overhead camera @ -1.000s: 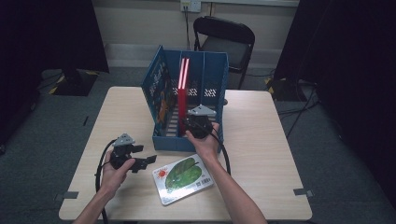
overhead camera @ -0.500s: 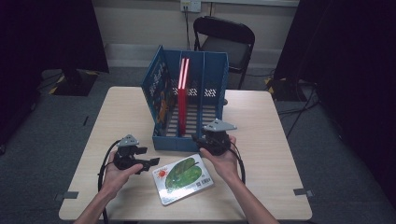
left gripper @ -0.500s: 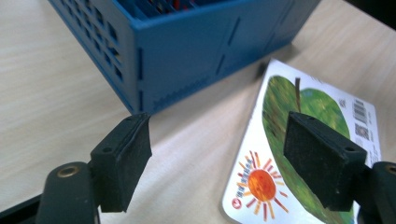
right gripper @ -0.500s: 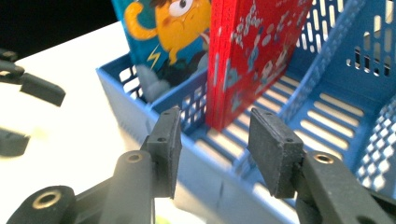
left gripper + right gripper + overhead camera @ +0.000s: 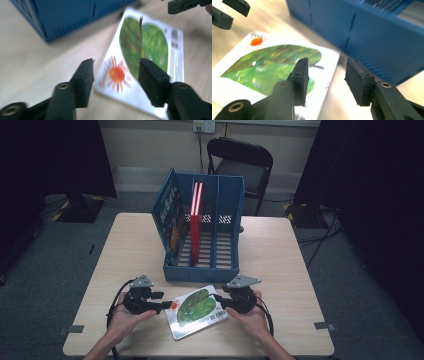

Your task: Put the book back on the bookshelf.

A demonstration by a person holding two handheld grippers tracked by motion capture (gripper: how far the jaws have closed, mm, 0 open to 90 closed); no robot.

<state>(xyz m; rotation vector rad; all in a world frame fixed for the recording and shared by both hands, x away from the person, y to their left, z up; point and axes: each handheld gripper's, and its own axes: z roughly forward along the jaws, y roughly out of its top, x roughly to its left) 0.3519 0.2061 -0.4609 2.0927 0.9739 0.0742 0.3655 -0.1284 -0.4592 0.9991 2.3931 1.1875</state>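
Changes since the earlier frames: your right gripper [image 5: 220, 301] has come away from the blue file rack [image 5: 202, 265] and down to the right edge of the picture book [image 5: 196, 312]. Your left gripper [image 5: 167, 306] sits at the book's left edge much as before, and its jaws have just been closing; the book's corner lies between them, though no pad presses on it yet. The right gripper's jaws have just been opening and now stand partly apart, one over the book's edge and one over the bare worktop [image 5: 280, 255], holding nothing.

Picture book: flat on the worktop, just in front of the rack, lying askew between your two grippers. White cover, a large green leaf, a small red-orange sun at the left corner, a barcode near the right edge.

File rack: blue, upright, several slots, patterned on its left wall; a red book [image 5: 195, 225] stands in one slot.

Worktop: pale wood, square, with tape marks [image 5: 75, 329] at the near corners.

Room: grey carpet, dark curtains at both sides, a black folding chair [image 5: 242, 167] behind the worktop, a wall socket above it.
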